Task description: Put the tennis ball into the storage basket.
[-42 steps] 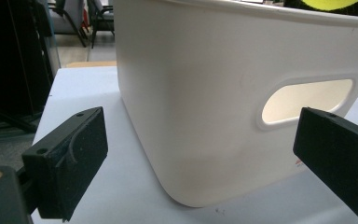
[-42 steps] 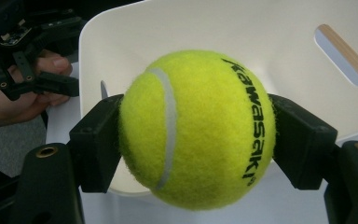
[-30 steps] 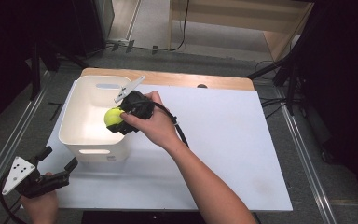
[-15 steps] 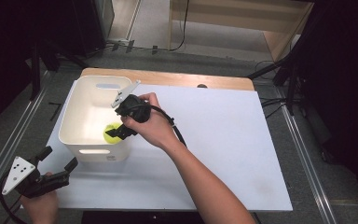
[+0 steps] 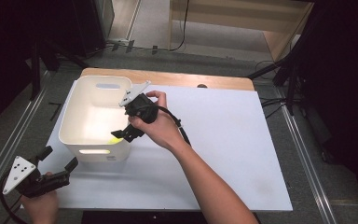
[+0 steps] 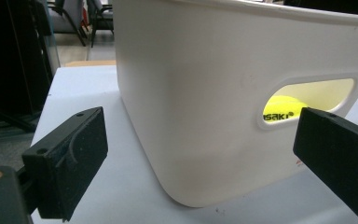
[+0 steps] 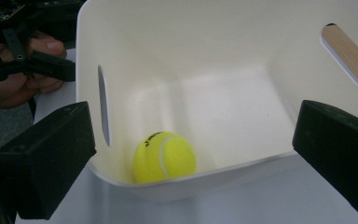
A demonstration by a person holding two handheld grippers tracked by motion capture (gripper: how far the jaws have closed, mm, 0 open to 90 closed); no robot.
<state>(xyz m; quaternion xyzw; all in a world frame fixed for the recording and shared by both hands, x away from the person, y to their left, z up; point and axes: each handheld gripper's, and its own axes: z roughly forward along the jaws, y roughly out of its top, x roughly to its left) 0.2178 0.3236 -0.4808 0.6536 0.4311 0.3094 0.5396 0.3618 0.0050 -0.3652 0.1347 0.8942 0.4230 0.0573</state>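
A yellow tennis ball [image 7: 164, 157] lies on the floor of the white bin [image 7: 191, 56], in its near corner beside a handle slot. My right gripper [image 5: 123, 133] hovers over the bin's [image 5: 103, 80] near right corner, pointing down into it. Its jaws have just been opening and now stand wide, nothing between them; the ball [image 5: 115, 139] rests below. My left gripper [image 5: 59, 157] sits low at the table's near left corner, open, facing the bin's [image 6: 205, 93] front wall. Through that wall's slot the ball [image 6: 284, 105] shows.
The bin stands at the back left of a white board [image 5: 223, 140] laid on a wooden table [image 5: 168, 77]. The board's right half is bare. Metal rails and cables run along both sides on the floor.
A second ago the right gripper held the ball above the bin's edge. It dipped into the bin, its jaws opened, and the ball now lies loose on the bin's floor.
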